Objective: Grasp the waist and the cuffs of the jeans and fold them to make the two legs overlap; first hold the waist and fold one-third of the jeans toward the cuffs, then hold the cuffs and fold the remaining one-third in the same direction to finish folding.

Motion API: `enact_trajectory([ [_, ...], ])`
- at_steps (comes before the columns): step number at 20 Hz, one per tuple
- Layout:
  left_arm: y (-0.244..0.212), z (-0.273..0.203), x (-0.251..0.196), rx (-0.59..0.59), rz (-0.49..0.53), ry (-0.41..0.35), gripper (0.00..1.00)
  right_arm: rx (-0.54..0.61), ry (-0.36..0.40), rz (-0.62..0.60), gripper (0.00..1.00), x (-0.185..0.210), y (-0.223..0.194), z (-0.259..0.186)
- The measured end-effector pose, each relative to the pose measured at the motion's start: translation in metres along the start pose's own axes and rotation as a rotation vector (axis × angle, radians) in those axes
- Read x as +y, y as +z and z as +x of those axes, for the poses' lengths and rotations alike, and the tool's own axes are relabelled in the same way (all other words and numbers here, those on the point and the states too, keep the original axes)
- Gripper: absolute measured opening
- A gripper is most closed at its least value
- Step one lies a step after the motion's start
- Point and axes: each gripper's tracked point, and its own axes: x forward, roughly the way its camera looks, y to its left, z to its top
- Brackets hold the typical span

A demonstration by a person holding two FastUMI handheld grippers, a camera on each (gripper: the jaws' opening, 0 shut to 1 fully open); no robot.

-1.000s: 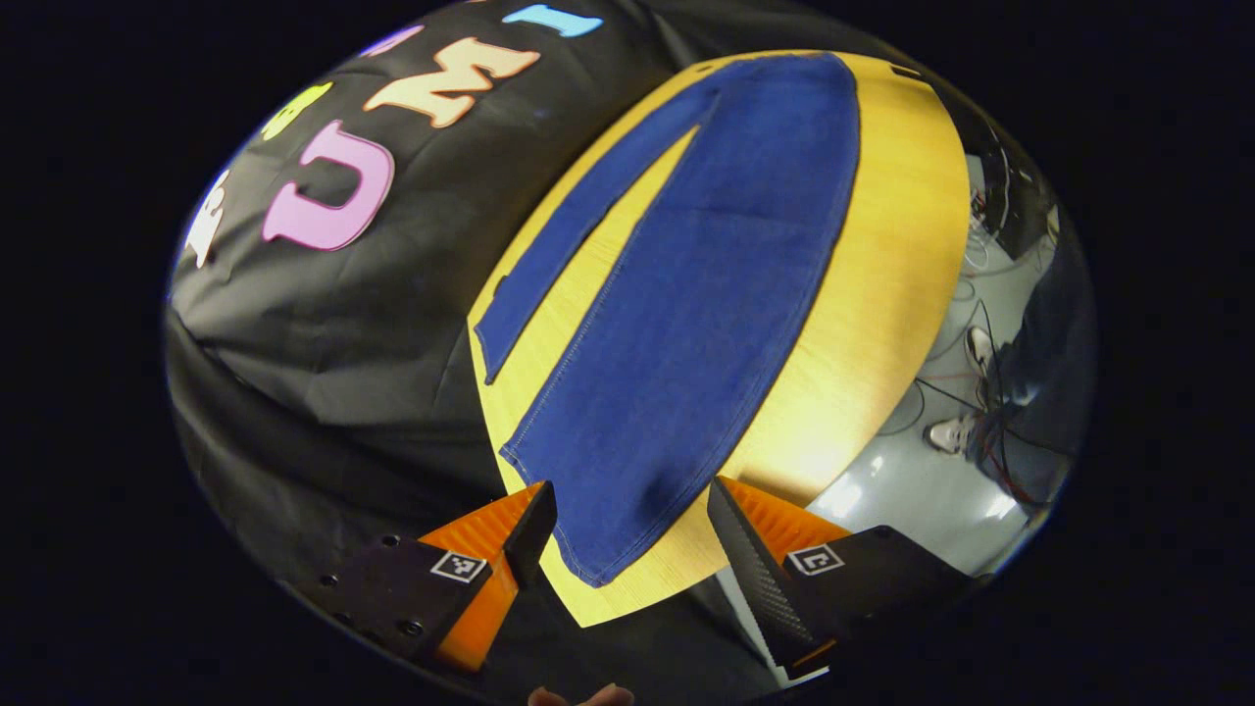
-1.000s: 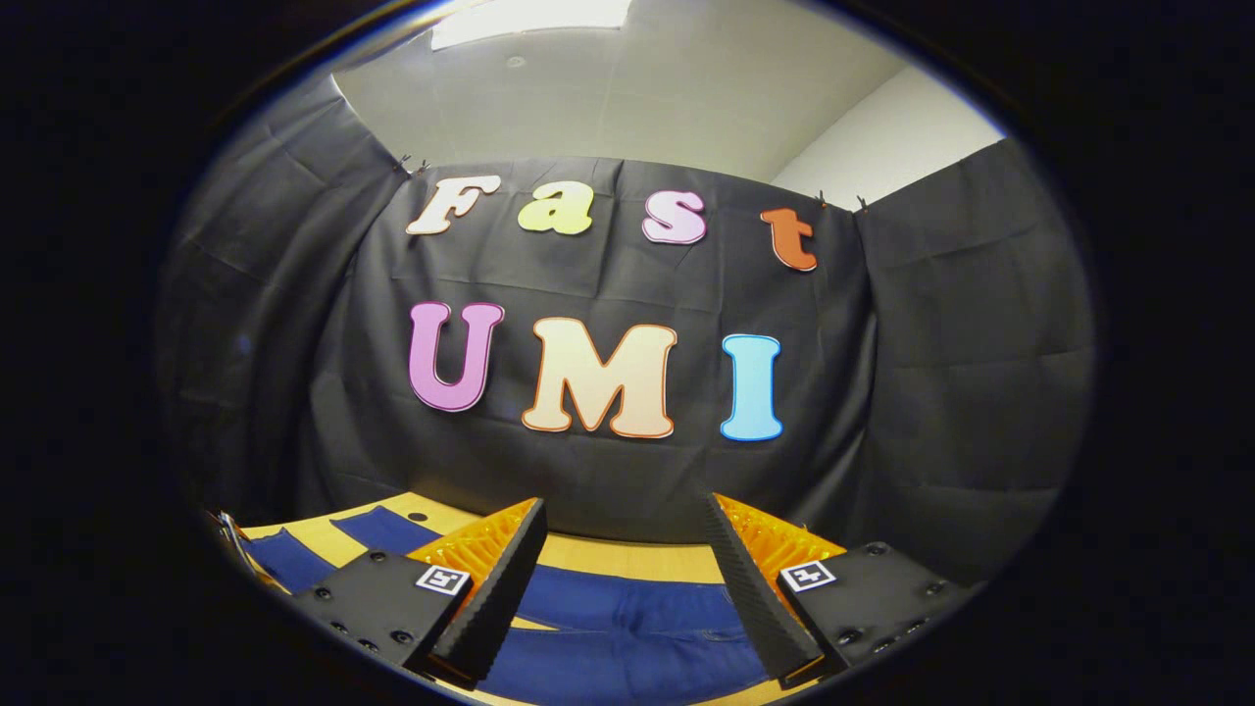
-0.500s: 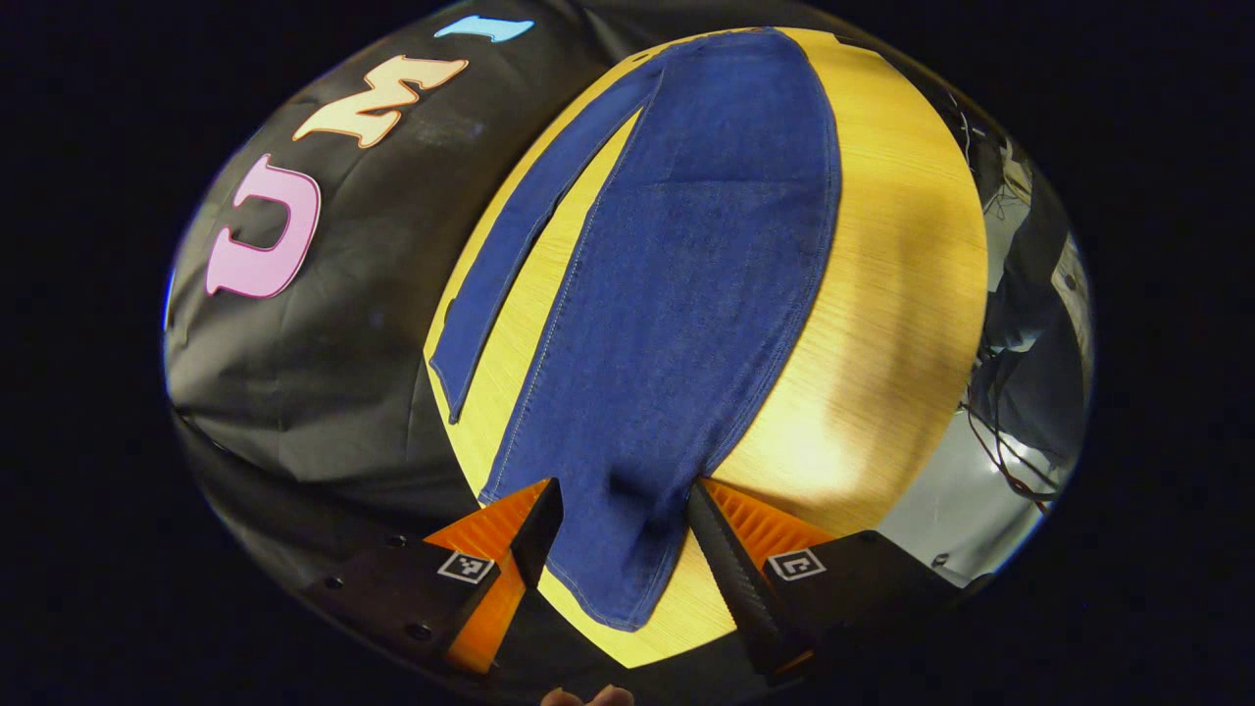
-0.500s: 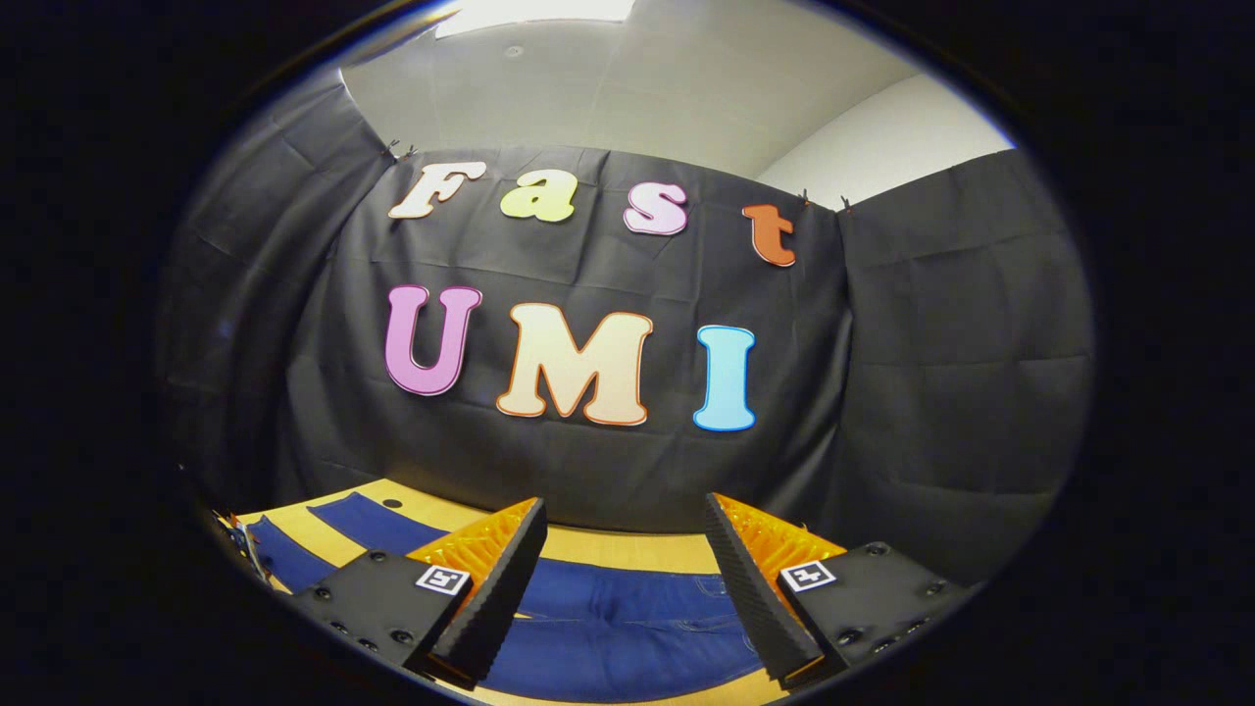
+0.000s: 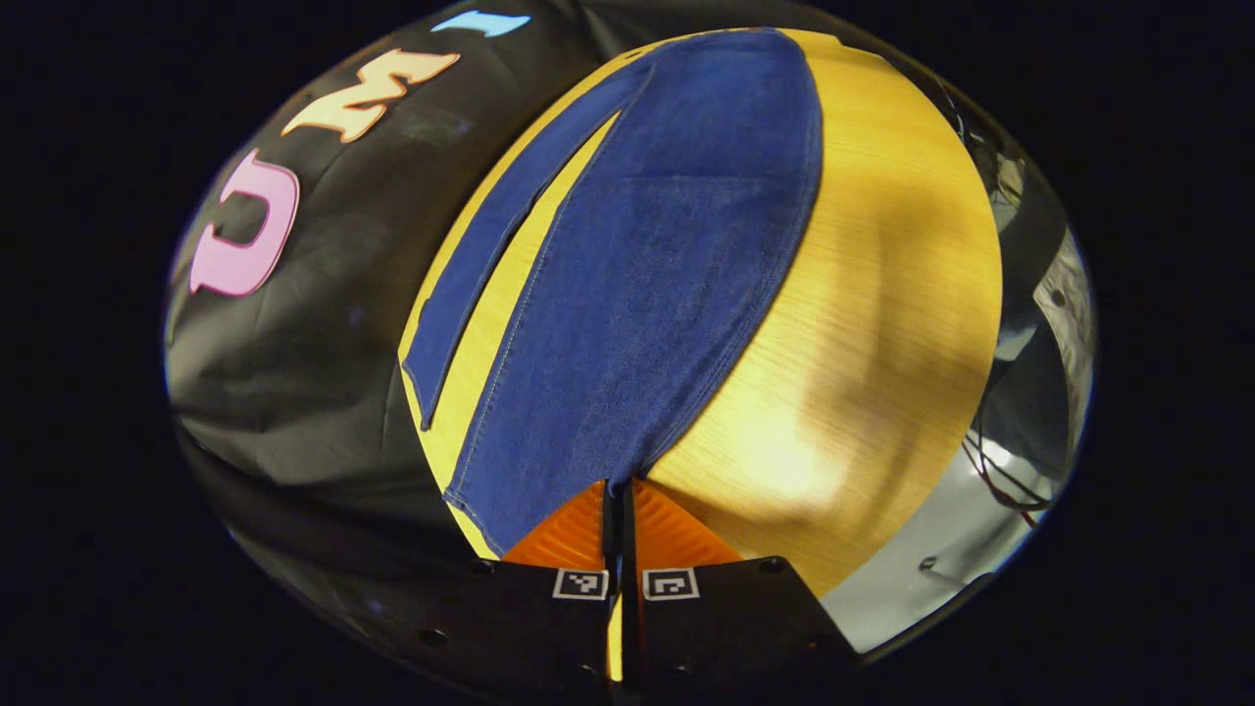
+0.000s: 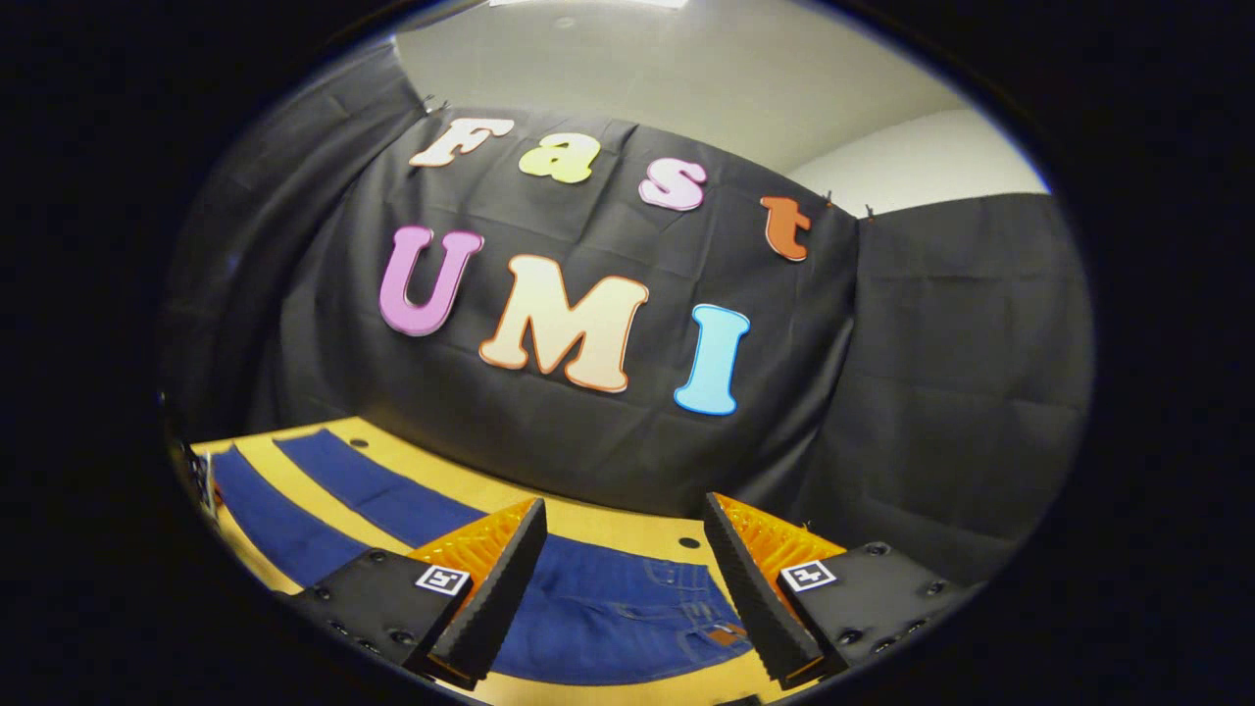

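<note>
**One pair of jeans, two grippers, one table**

Item one: a single pair of blue jeans (image 5: 637, 265), laid flat on the table with its two legs spread apart in a narrow V; a strip of bare wood shows between them; in the right gripper view the jeans (image 6: 608, 618) show their waist end, with stitching and a small brown patch, lying between your fingers.

Item two: your left gripper (image 5: 619, 505); its fingers are pressed together at the cuff end of the nearer leg, pinching the hem's edge.

Item three: your right gripper (image 6: 627, 574); its fingers stand spread wide above the waist, apart from the cloth.

Surface: one table (image 5: 882, 294) of yellow wood grain; two small dark holes sit in its top near the far edge (image 6: 688, 542).

Room: black cloth walls hang behind and beside the table; pale ceiling and wall above them; a grey floor with loose cables (image 5: 990, 461) lies past the table's edge.
</note>
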Motion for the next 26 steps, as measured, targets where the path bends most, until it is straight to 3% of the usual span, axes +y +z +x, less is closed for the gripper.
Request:
enact_trajectory([
  [7, 0.001, -0.005, 0.003, 0.056, 0.006, 0.028, 0.00, 0.183, 0.118, -0.333, 1.00, -0.038, -0.111, 0.008],
  [11, 0.000, -0.006, 0.003, 0.092, 0.018, 0.032, 0.00, 0.317, 0.262, -0.521, 0.99, -0.039, -0.191, 0.003],
  [19, 0.001, -0.007, 0.002, 0.152, 0.023, 0.025, 0.00, 0.451, 0.506, -0.853, 0.99, -0.040, -0.299, 0.009],
  [23, 0.000, -0.007, 0.002, 0.181, 0.014, 0.027, 0.00, 0.470, 0.594, -0.978, 0.99, -0.032, -0.332, 0.015],
  [26, 0.001, -0.007, 0.001, 0.194, 0.011, 0.027, 0.00, 0.438, 0.623, -1.041, 0.87, -0.024, -0.336, 0.033],
])
